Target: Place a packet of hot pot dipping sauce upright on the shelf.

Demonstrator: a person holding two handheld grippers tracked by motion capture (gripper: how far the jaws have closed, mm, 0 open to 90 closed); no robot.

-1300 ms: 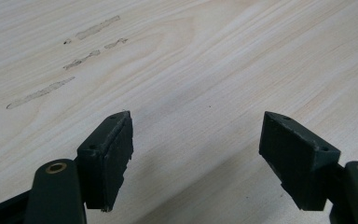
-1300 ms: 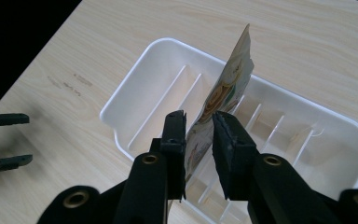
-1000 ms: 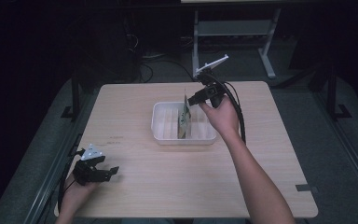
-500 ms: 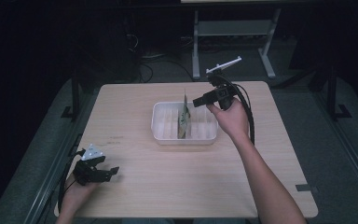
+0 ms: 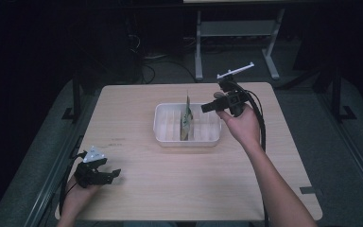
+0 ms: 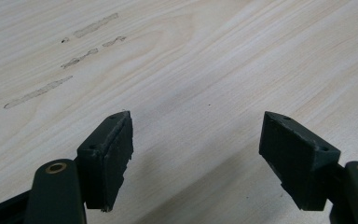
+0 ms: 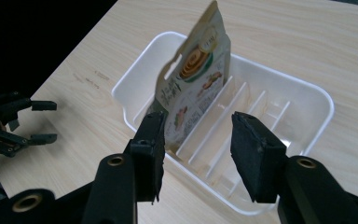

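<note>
The right gripper hangs in the air just off the right end of the white slotted tray, jaws spread apart with nothing between them, pointing in at the tray from the person's right hand. Standing upright in the tray, there's the pouch, slotted between two of the thin dividers around the middle of the tray, its printed face turned toward the right side. From the right gripper view, the pouch leans a touch, its top edge well above the tray rim, and the open jaws sit in front of the near wall, the left jaw overlapping the pouch's lower corner in the picture; whether it touches, I can't tell. The tray itself sits near the middle of the tabletop, slightly toward the far side. Over at the near left corner, the left gripper rests low by the tabletop edge, well apart from the tray. In the left gripper view its jaws are spread wide over bare wood, empty, with a few faint smudge marks on the grain ahead.
</note>
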